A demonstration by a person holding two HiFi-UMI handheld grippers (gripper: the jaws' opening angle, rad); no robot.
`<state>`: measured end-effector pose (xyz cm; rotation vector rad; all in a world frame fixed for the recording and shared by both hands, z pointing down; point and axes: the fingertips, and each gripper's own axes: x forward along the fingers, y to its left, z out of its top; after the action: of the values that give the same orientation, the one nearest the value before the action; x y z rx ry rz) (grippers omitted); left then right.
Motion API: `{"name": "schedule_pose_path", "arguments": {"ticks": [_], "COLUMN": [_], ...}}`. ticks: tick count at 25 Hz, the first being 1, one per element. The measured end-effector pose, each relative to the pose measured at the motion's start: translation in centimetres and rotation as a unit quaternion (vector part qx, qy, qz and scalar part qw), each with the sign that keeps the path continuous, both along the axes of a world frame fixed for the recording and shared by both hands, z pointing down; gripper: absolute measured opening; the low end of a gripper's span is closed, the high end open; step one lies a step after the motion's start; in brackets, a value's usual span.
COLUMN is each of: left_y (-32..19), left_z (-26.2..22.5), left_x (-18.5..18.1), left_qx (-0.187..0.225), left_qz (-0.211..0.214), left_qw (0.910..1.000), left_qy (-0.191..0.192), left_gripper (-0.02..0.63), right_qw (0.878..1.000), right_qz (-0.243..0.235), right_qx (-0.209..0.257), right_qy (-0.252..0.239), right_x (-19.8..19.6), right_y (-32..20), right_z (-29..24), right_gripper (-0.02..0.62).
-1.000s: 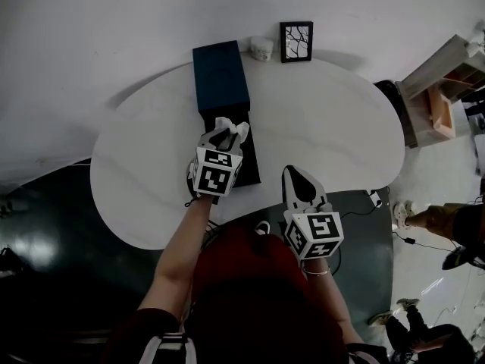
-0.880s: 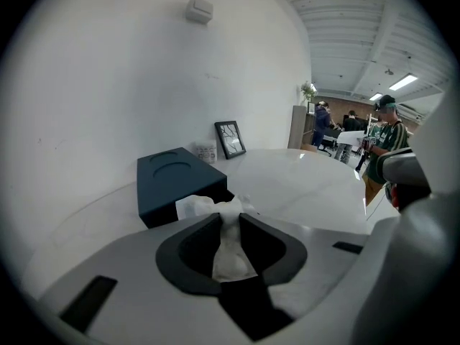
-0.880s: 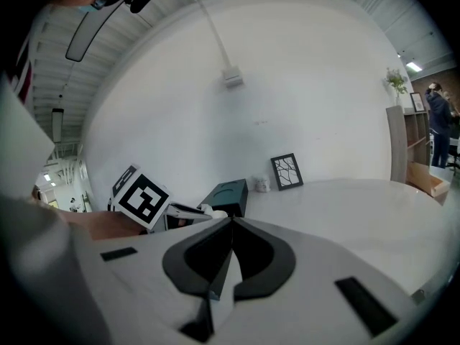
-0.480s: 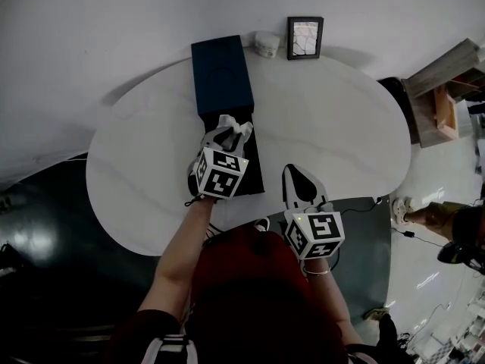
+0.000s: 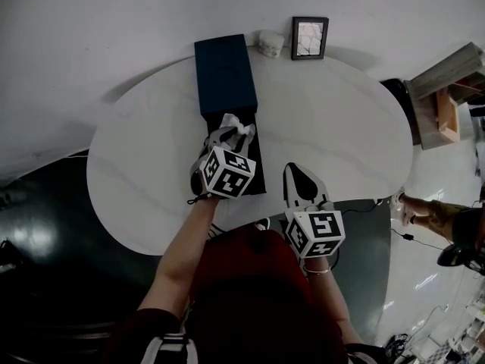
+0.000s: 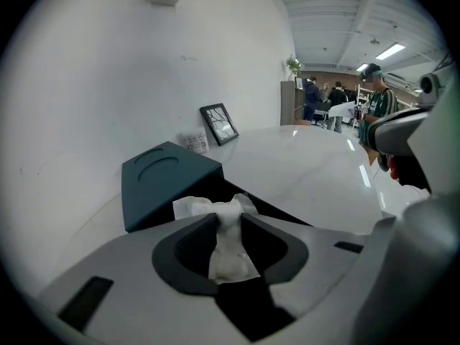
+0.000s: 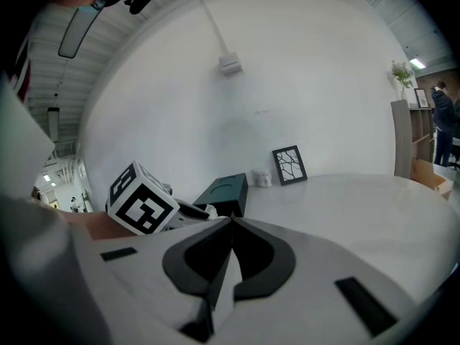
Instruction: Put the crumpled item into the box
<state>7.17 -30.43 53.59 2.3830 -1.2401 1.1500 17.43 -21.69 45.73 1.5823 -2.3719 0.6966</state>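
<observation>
A crumpled white paper [image 6: 228, 236] is pinched between the jaws of my left gripper [image 5: 231, 131], its loose end [image 5: 241, 128] sticking out past the tips. The left gripper hovers over the open black part of the dark blue box [image 5: 225, 73], whose raised lid [image 6: 162, 175] stands just beyond. In the head view the box lies lengthwise on the white table [image 5: 333, 120]. My right gripper [image 5: 297, 179] rests near the table's front edge, to the right of the box, jaws shut with nothing between them [image 7: 228, 225].
A framed picture [image 5: 310, 38] and a small white jar [image 5: 269, 44] stand at the table's far edge by the wall. A shelf unit [image 5: 447, 89] stands to the right of the table. People stand in the background of the left gripper view.
The left gripper has turned slightly and shifted a little right over the box with the paper. The right gripper has stayed put.
</observation>
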Motion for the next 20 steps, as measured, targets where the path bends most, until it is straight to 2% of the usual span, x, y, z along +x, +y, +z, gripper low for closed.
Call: {"name": "schedule_pose_path", "arguments": {"ticks": [11,20], "left_y": [0.3,0.7], "left_z": [0.4,-0.6], "left_x": [0.4,0.1], "left_qx": [-0.01,-0.01], "left_qz": [0.009,-0.003], "left_qw": [0.9999,0.9997], "left_qy": [-0.004,0.021], "left_gripper": [0.127,0.14], "right_qw": [1.0,1.0], "right_qz": [0.012,0.012], "right_qx": [0.004,0.011], "right_qy": [0.001,-0.001], "right_x": [0.3,0.4], "right_y": [0.3,0.8], "right_z": [-0.2,-0.9], "right_gripper": [0.015,0.015]}}
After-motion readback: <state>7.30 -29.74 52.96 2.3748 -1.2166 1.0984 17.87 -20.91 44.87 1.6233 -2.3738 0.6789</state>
